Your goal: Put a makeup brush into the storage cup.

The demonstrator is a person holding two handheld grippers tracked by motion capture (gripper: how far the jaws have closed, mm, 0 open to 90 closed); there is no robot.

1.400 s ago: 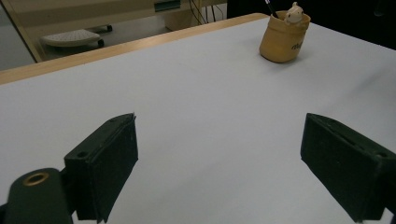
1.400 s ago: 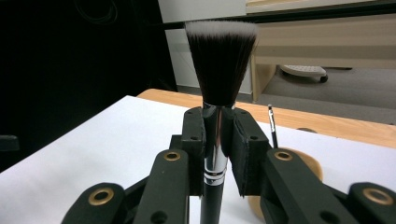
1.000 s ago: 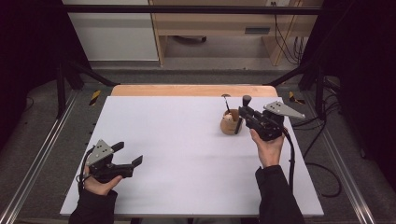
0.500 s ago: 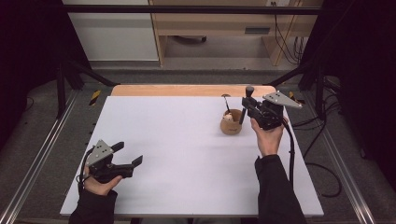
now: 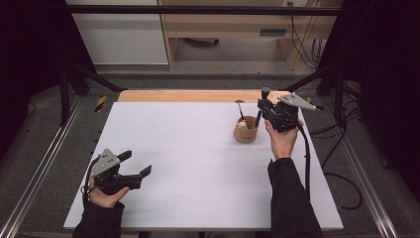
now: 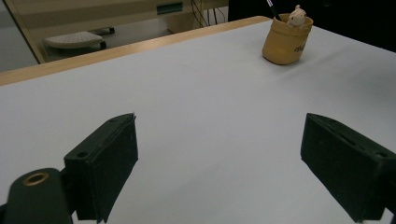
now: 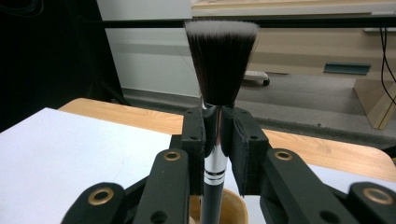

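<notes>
Two tongs are at work: the right tongs (image 7: pixel 217 135) clamp a makeup brush (image 7: pixel 220 60) upright above the tan cup (image 5: pixel 246 130), bristles plain in the right gripper view. From above, the left tongs (image 5: pixel 134 163) rest wide and empty on the white worktop (image 5: pixel 198 163).

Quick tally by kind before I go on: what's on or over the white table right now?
Makeup brush, clamped in the right gripper: 1
Tan cup: 1
Small pale figure in the cup: 1
Thin dark stick in the cup: 1
Grippers, counting the left gripper, open: 2
Total: 6
</notes>
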